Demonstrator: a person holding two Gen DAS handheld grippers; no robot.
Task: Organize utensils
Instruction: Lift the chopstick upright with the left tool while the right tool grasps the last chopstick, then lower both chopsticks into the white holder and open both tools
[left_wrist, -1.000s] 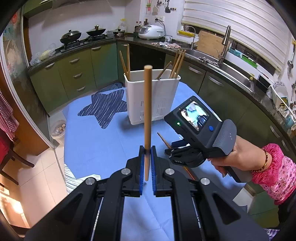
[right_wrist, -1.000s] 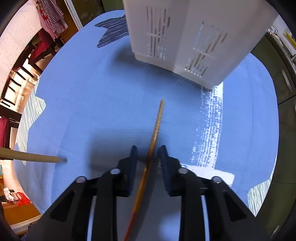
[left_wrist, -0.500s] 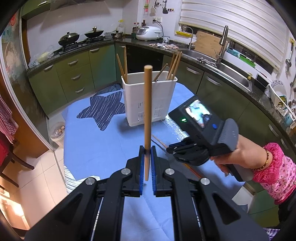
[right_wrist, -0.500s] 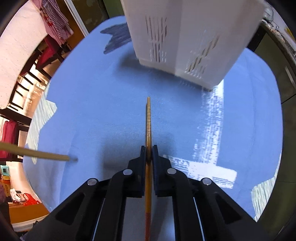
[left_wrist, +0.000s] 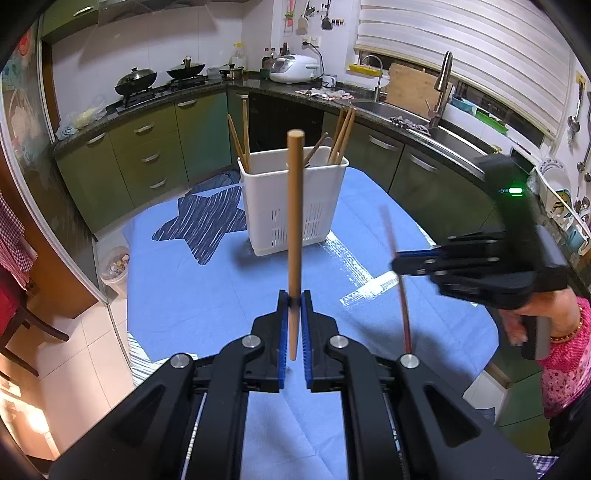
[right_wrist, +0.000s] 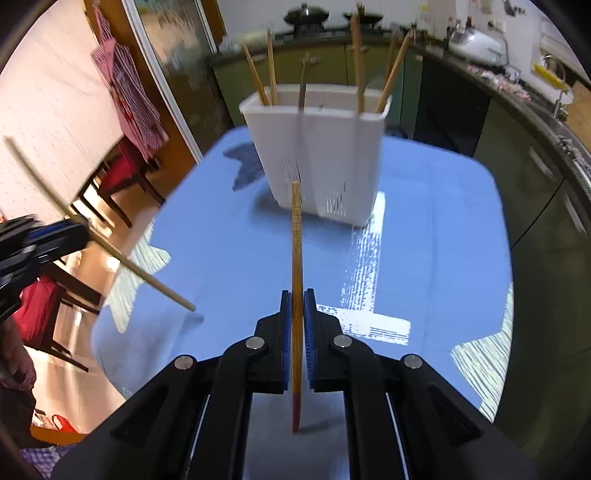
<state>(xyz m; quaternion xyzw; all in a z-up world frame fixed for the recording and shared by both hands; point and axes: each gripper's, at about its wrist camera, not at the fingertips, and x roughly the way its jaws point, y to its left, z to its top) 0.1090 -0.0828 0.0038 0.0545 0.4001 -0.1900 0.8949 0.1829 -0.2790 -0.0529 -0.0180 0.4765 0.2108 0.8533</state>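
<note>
The left gripper (left_wrist: 294, 306) clamps a plain pale wooden chopstick (left_wrist: 295, 221), held near its lower end, long axis upright; the right gripper (right_wrist: 297, 321) is closed on a darker, red-tipped wooden chopstick (right_wrist: 296, 258), pointing ahead at the white slotted plastic utensil holder (right_wrist: 325, 155); that holder stands beyond both on the blue tablecloth (right_wrist: 229, 240).

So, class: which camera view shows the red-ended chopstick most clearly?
The right wrist view: the red-ended chopstick runs sharp and whole between the right gripper. In the left wrist view it is a thin, motion-blurred streak off to the side.
</note>
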